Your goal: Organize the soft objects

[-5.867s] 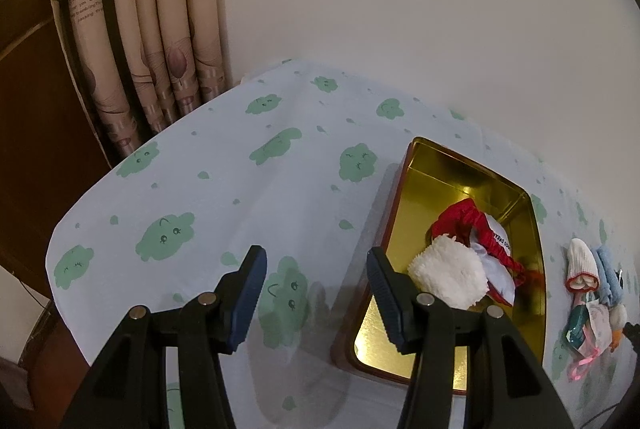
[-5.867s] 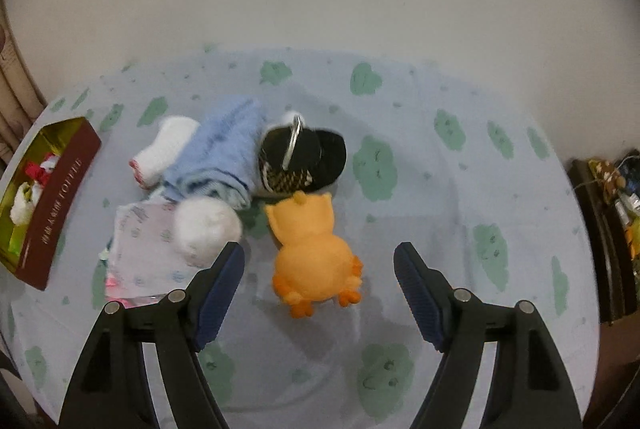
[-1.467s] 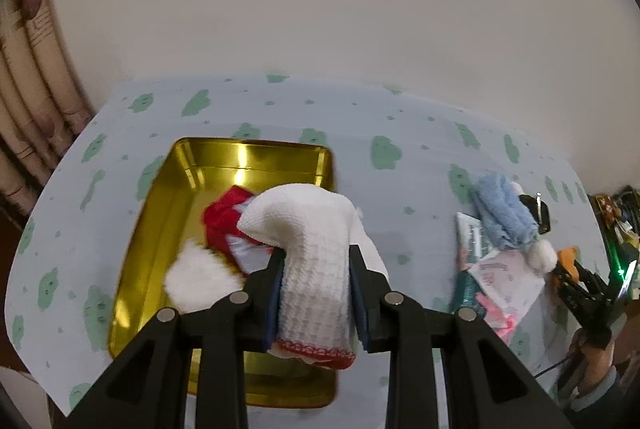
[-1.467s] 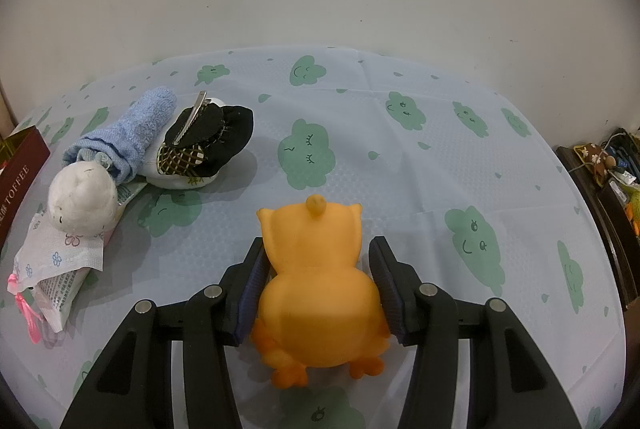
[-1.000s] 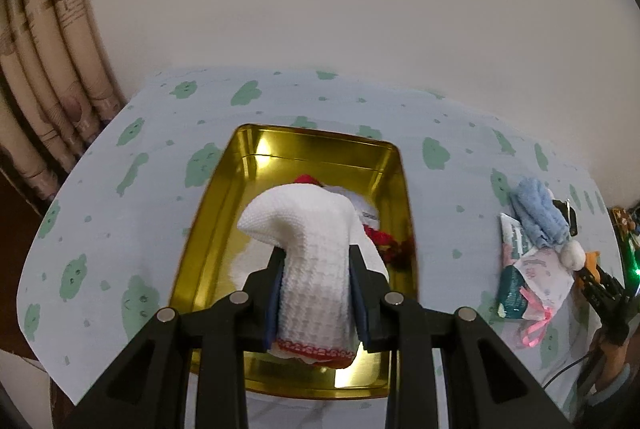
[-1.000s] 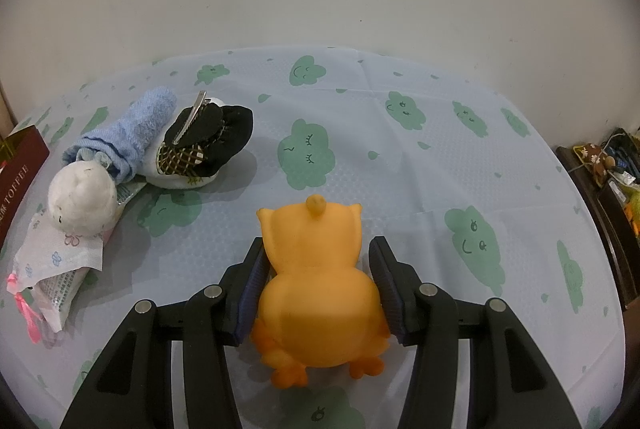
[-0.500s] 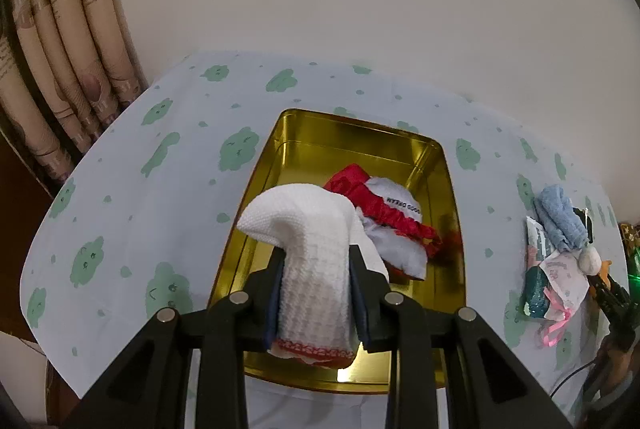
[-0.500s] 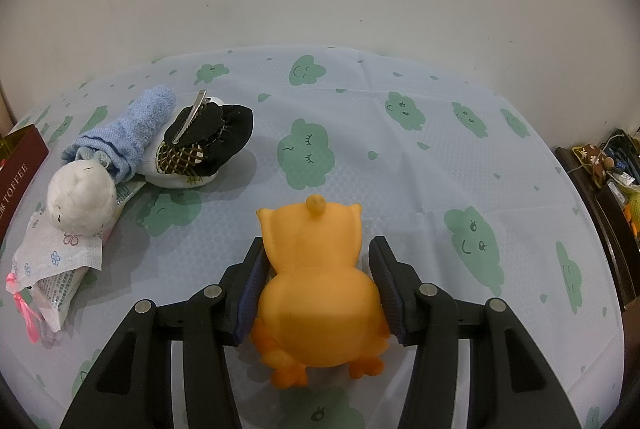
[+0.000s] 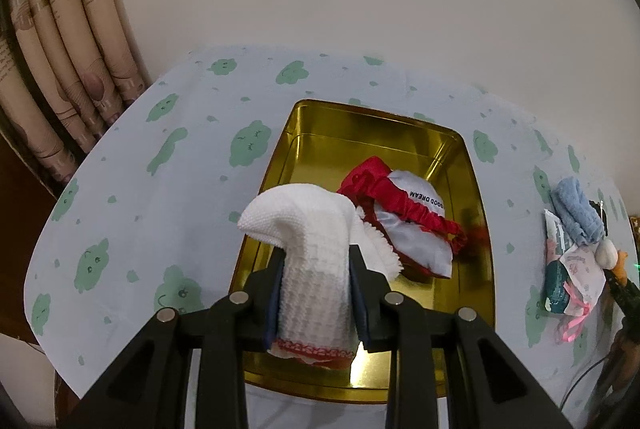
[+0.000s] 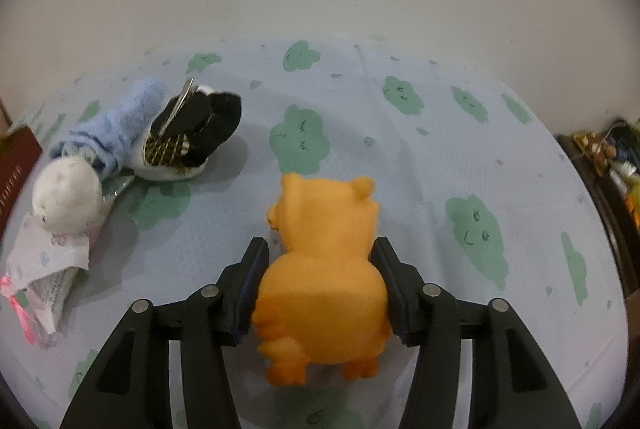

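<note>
My left gripper (image 9: 316, 257) is shut on a white knitted sock (image 9: 308, 225) with a red cuff, which hangs over the near end of the gold tin (image 9: 376, 115). Inside the tin lie a red-and-white eye mask (image 9: 416, 225) and a fluffy white piece (image 9: 380, 249), partly hidden behind the sock. In the right wrist view, my right gripper (image 10: 319, 249) is shut on an orange plush toy (image 10: 324, 269) just above the cloth, its head leaning left.
To the toy's left lie a blue sock (image 10: 116, 121), a black pouch with a metal clip (image 10: 196, 133), a white pompom (image 10: 66, 195) and a tissue packet (image 10: 44, 261). The tin's red side (image 10: 12, 165) shows at the far left. A curtain (image 9: 68, 69) hangs beyond the table's left corner.
The left gripper has carried the white sock left and lower over the tin, so the eye mask now shows beside it. The orange toy has tilted in the right gripper, which stayed put.
</note>
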`<state>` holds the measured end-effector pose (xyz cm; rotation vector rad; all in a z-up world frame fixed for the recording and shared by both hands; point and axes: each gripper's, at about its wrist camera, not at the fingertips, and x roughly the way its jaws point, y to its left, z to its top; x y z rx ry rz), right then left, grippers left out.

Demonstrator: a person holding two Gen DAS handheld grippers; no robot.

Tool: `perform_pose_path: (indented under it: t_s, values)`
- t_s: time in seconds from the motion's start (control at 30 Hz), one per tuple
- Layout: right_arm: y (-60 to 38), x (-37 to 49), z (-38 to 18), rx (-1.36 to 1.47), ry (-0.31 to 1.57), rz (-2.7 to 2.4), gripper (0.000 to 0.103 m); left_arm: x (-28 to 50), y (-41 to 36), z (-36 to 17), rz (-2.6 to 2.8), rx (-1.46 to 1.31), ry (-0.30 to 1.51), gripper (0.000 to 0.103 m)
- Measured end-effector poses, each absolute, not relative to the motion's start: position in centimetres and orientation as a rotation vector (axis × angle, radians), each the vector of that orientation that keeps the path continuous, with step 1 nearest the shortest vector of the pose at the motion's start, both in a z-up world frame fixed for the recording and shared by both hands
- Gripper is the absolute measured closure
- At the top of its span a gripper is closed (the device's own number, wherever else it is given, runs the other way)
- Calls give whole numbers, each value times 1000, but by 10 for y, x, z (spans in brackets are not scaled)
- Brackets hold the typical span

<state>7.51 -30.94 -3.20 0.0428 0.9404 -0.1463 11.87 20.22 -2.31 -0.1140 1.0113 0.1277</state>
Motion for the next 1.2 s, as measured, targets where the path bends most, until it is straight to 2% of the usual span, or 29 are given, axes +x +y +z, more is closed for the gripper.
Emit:
perform_pose_path:
  t_s: [0.23, 0.4, 0.67, 0.77, 0.83, 1.2]
  values:
    - [-305, 75, -33, 20, 943, -145, 54, 119, 199, -24, 131, -94, 1012, 73]
    - [-305, 76, -33, 18, 941, -138, 55, 117, 197, -25, 145, -65, 1008, 66]
    - [-305, 75, -33, 18, 938, -140, 55, 112, 200, -22, 122, -70, 1029, 64]
    - [-304, 75, -33, 17, 937, -140, 55, 108, 203, -18, 122, -78, 1030, 54]
    - [-304, 76, -34, 15, 938, -140, 55, 105, 204, -14, 122, -83, 1017, 51]
    - [-303, 75, -34, 0, 929, -139, 55, 91, 209, 4, 193, -61, 921, 50]
